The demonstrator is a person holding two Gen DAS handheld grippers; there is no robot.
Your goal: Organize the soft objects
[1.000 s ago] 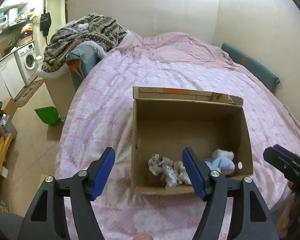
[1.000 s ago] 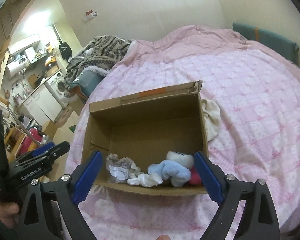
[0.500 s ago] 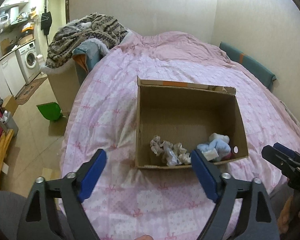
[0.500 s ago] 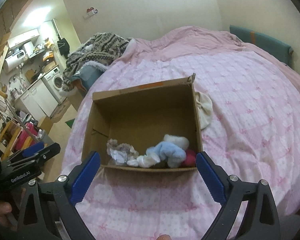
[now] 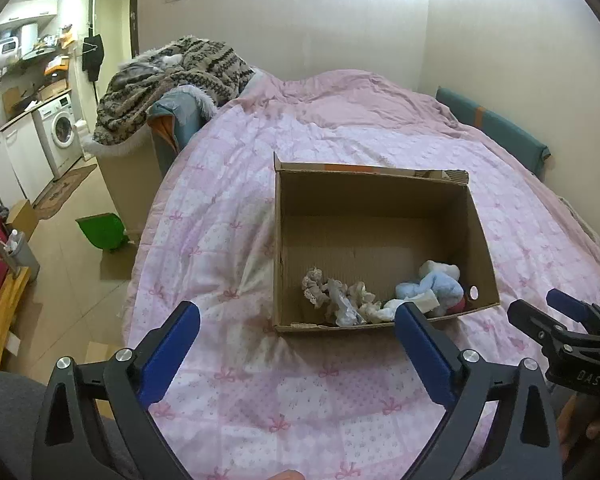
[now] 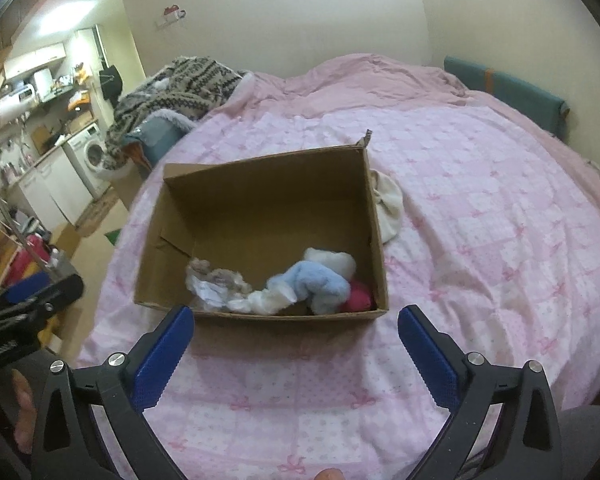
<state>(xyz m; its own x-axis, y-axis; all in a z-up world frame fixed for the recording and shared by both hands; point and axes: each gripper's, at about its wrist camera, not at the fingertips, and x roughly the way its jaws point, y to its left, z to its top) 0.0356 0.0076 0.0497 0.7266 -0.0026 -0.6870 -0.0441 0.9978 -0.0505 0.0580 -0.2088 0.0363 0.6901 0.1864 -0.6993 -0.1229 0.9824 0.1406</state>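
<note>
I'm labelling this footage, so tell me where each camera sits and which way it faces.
Left wrist: on the left hand-held gripper, angled down over the bed at the cardboard box; jaws open, right hand-held gripper at the right edge.
Right wrist: on the right hand-held gripper, same downward aim; jaws open, left hand-held gripper and fingers at left.
Shared: box, blue plush, bed.

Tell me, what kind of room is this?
Probably a small flat's bedroom that opens onto a kitchen corner: a big bed with a pink quilt, and a washing machine under a counter.
</note>
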